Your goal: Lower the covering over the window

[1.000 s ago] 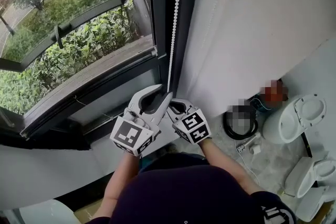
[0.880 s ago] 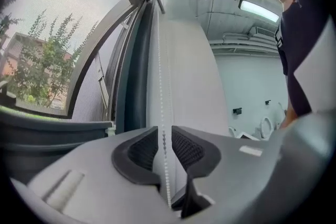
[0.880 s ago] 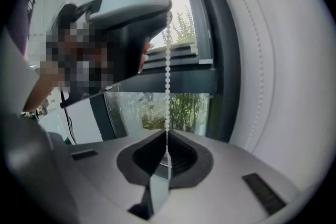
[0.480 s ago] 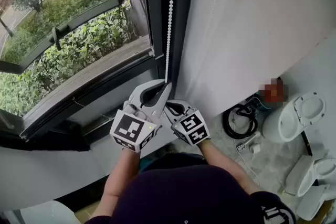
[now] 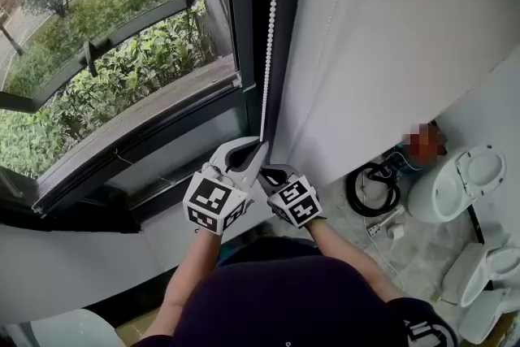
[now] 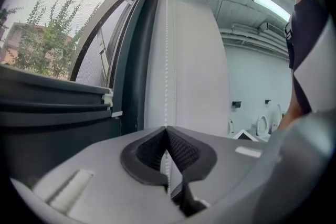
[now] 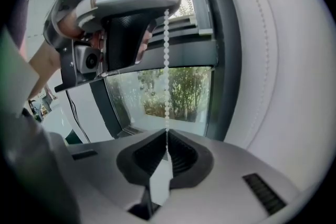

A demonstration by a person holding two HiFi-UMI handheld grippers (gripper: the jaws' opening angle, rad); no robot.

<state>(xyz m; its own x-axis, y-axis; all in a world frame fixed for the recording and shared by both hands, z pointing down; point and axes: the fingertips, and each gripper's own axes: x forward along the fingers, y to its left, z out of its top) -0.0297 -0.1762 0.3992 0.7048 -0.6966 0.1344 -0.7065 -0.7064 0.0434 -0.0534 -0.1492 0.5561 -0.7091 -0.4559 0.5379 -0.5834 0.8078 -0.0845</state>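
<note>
The roller blind [image 5: 390, 36] fills the upper right of the head view. Its bead chain [image 5: 269, 36] hangs upright from top centre, down along the dark window frame [image 5: 244, 28]. The left tongs [image 5: 258, 149] are pinched tight on the chain, and the right tongs [image 5: 270, 171] clamp it just below. The pull is best made straight along the chain's line, both grips firm, with no sideways drag.

The tongs [image 6: 167, 132] clamp the bead chain [image 6: 167, 76] before the blind [image 6: 197, 71].
</note>
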